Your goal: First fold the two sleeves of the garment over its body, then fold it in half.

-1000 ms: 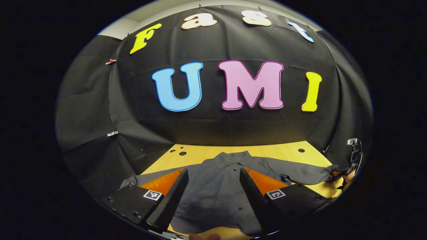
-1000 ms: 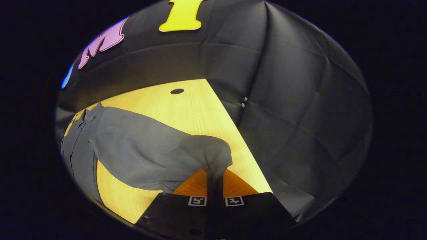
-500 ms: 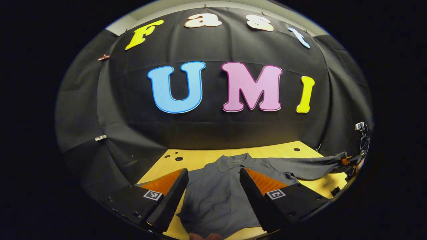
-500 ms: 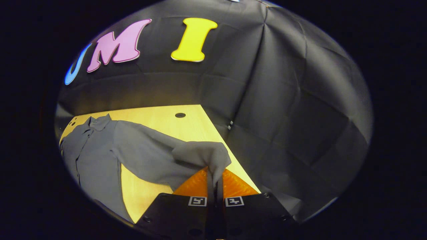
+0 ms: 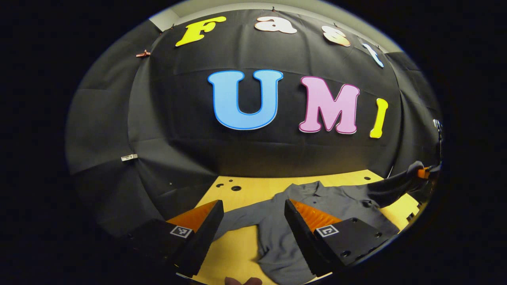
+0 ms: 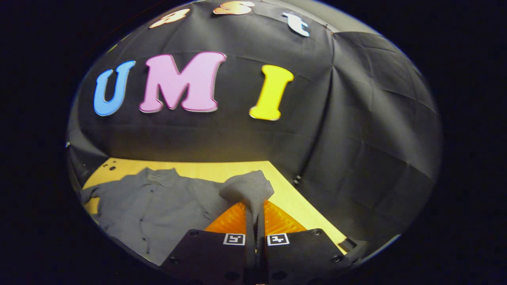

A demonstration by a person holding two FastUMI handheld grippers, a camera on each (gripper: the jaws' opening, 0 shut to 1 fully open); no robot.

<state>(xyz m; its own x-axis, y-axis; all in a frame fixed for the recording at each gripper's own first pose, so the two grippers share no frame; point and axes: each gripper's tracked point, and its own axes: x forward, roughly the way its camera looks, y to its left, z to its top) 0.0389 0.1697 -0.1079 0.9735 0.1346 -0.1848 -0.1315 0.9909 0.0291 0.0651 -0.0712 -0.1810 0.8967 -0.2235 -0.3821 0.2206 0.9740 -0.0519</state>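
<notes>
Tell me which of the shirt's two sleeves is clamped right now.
The sleeve pinched in the right tool, lifted off the table. The other sleeve lies flat between the open left tool's fingers, untouched.

Yellow wooden tabletop (image 5: pixel 245 249) with round holes (image 5: pixel 236 188), black cloth wall (image 5: pixel 186 134), white clip (image 5: pixel 129 158) on it
</notes>
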